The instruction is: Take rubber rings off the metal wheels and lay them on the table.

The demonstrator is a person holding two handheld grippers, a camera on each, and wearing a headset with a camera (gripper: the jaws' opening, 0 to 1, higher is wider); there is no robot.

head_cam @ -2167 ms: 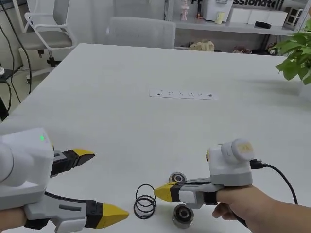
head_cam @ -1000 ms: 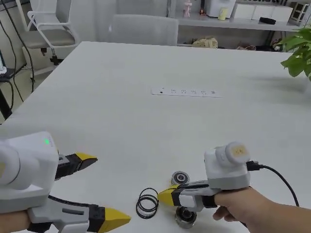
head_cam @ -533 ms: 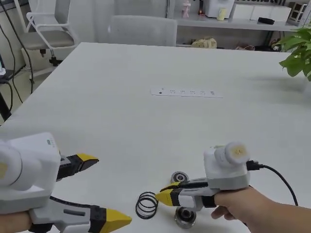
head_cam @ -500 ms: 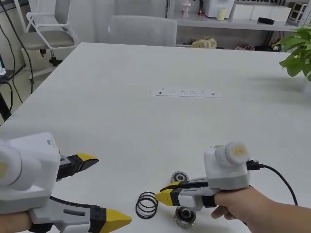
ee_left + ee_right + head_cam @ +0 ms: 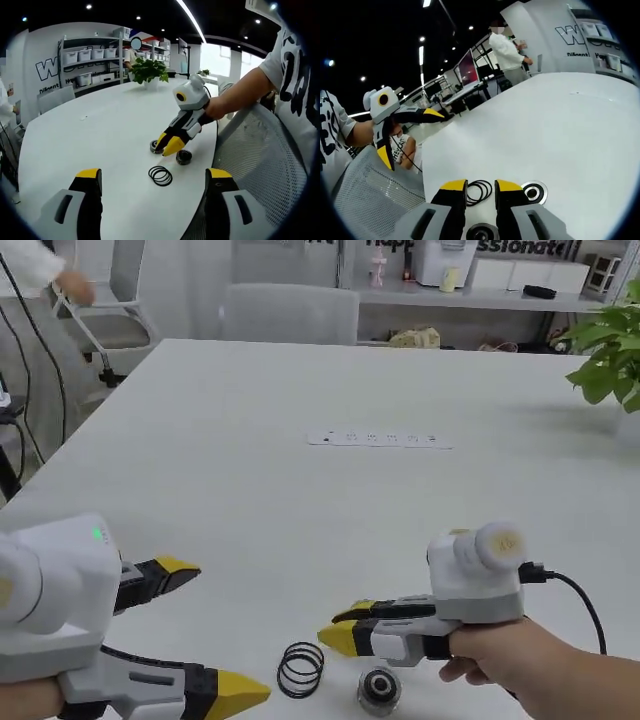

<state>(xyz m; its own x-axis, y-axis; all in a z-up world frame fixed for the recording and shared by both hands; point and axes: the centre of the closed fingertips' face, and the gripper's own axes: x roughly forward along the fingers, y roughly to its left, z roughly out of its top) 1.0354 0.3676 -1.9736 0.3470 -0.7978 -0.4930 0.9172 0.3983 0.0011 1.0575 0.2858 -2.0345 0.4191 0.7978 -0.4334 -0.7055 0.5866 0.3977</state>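
Note:
A small pile of black rubber rings (image 5: 300, 668) lies on the white table (image 5: 300, 500) near its front edge. One metal wheel (image 5: 380, 687) sits just right of the pile. In the left gripper view a second wheel (image 5: 156, 146) lies at the tips of my right gripper (image 5: 167, 145), beyond the rings (image 5: 160, 175) and the nearer wheel (image 5: 183, 157). My right gripper (image 5: 342, 625) hovers above the wheels, jaws a little apart with nothing between them (image 5: 481, 185). My left gripper (image 5: 212, 630) is wide open, left of the rings.
A white power strip (image 5: 378, 438) lies mid-table. A potted plant (image 5: 605, 350) stands at the right edge. Chairs (image 5: 290, 310) and shelves stand beyond the far side. A person (image 5: 507, 55) stands past the table. A mesh chair back (image 5: 255, 150) is close by.
My right gripper has lifted slightly off the table beside the rings and its jaws have parted a little. The left gripper has stayed put, wide open.

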